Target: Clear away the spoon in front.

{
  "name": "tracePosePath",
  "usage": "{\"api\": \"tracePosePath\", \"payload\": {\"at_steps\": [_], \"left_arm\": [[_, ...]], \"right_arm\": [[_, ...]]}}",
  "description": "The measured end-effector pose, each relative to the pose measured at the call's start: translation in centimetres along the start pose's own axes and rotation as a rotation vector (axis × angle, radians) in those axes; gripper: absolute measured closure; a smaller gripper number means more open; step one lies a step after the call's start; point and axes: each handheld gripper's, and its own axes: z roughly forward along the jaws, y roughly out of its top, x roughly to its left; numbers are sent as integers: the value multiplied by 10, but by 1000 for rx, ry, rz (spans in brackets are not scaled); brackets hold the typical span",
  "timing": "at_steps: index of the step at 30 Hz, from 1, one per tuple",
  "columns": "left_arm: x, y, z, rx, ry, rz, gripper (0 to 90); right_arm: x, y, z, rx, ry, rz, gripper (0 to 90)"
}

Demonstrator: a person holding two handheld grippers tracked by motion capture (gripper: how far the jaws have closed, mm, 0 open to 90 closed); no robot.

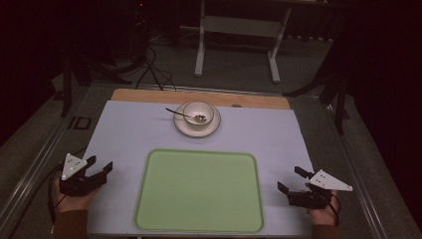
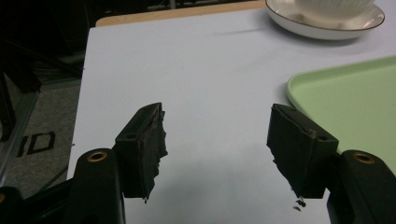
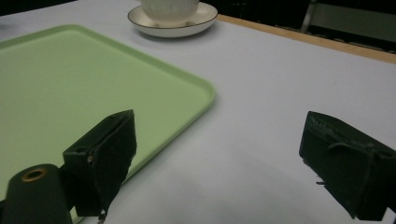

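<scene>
A pale green tray (image 1: 199,191) lies empty on the white table mat, near the front. Behind it a white bowl (image 1: 198,112) stands on a white saucer (image 1: 185,127), with a spoon (image 1: 179,113) resting in the bowl, handle pointing left. My left gripper (image 1: 101,168) rests left of the tray, open, nothing between its jaws. My right gripper (image 1: 291,179) sits right of the tray, open and empty too. The left gripper view has the tray's corner (image 2: 345,93) and the saucer (image 2: 322,23); the right gripper view has the tray (image 3: 70,88) and the saucer (image 3: 173,23).
The white mat (image 1: 129,134) covers a wooden tabletop whose edge (image 1: 199,97) shows at the back. Beyond it stand a white table frame (image 1: 239,35) and cables (image 1: 154,69) on the dark floor.
</scene>
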Motion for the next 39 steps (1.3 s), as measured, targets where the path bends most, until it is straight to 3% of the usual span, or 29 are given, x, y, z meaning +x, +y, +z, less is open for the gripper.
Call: {"api": "tracePosePath", "payload": {"at_steps": [11, 20, 39], "left_arm": [[-1, 1, 0, 4, 11, -11, 359], [-6, 15, -4, -26, -4, -35, 367], [-28, 49, 13, -54, -92, -8, 368]], "right_arm": [[-2, -2, -2, -17, -17, -8, 108], [-3, -2, -3, -30, -21, -3, 109], [-4, -3, -4, -38, -20, 3, 109]]}}
